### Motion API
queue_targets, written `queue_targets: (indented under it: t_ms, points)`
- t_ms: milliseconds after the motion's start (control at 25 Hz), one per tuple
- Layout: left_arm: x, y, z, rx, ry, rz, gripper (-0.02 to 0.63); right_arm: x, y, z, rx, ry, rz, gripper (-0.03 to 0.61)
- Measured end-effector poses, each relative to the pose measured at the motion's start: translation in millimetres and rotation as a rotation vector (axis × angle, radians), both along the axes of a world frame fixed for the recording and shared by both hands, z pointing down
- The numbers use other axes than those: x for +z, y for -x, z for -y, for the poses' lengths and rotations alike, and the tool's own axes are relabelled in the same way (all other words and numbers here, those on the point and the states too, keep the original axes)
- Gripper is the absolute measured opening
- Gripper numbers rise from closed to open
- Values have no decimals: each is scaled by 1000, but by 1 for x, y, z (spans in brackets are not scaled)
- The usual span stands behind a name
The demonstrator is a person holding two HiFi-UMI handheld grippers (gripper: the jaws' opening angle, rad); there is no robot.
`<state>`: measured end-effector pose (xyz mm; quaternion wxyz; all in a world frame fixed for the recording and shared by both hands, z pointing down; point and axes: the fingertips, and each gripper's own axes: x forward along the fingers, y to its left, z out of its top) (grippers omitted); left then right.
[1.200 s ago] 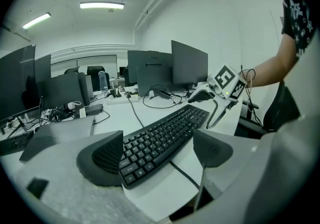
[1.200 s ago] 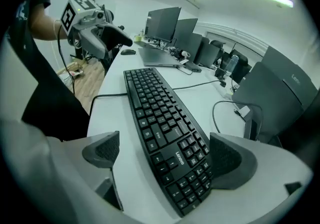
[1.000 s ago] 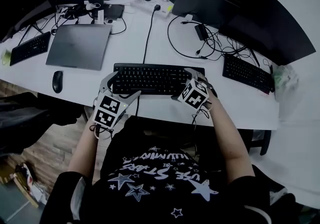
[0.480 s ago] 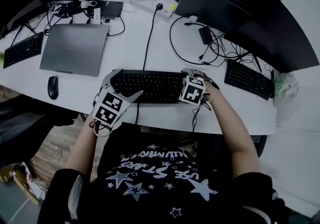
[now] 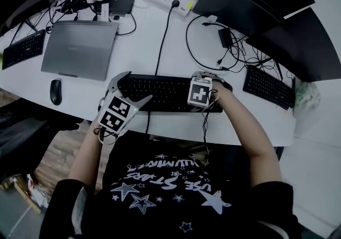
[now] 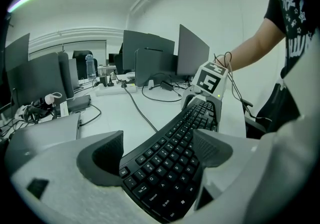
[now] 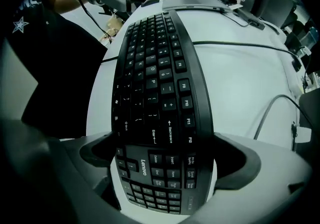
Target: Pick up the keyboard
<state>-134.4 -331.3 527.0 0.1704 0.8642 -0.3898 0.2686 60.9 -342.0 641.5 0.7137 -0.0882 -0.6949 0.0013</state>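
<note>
Since a second ago the right tongs (image 7: 165, 160) have tipped over to point straight down and sunk onto the right end of the keyboard (image 5: 165, 91), their jaws just opening to full spread as they came. The left tongs (image 6: 157, 150) have slid a little further in over the left end. Both now straddle the keyboard across its depth — the number-pad end sits between the right jaws, the letter end between the left. Neither pair looks clamped: the jaws are wide, and the pads stand just beside the front and back edges. The keyboard lies flat on the white table (image 5: 138, 51), directly in front of the person, its cable (image 5: 160, 46) running away toward the back of the table.

This reads as the end of the approach, with the grip not yet taken. Next, I judge, both pairs need to close together on the front and back edges, evenly, so the long body does not twist — then rise level and at the same pace. The cable looks slack enough, but a high lift could drag it taut.
</note>
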Motion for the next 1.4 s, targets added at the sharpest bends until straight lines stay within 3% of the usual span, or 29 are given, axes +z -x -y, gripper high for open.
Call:
queue_targets:
  t_ms: [160, 480, 960, 1200, 1400]
  points:
    - [3, -3, 0, 14, 8, 8, 431, -23, 6, -17, 28, 62, -63, 571]
    - [12, -15, -5, 67, 7, 62, 431, -26, 8, -15, 23, 12, -9, 571]
    - [2, -40, -11, 179, -87, 240, 431, -52, 8, -23, 45, -327, 58, 571]
    - [-4, -44, -11, 252, -136, 385, 431, -62, 6, -27, 41, -478, 94, 571]
    - [-7, -48, -12, 323, -125, 455, 431, -70, 6, -32, 31, -608, 136, 571]
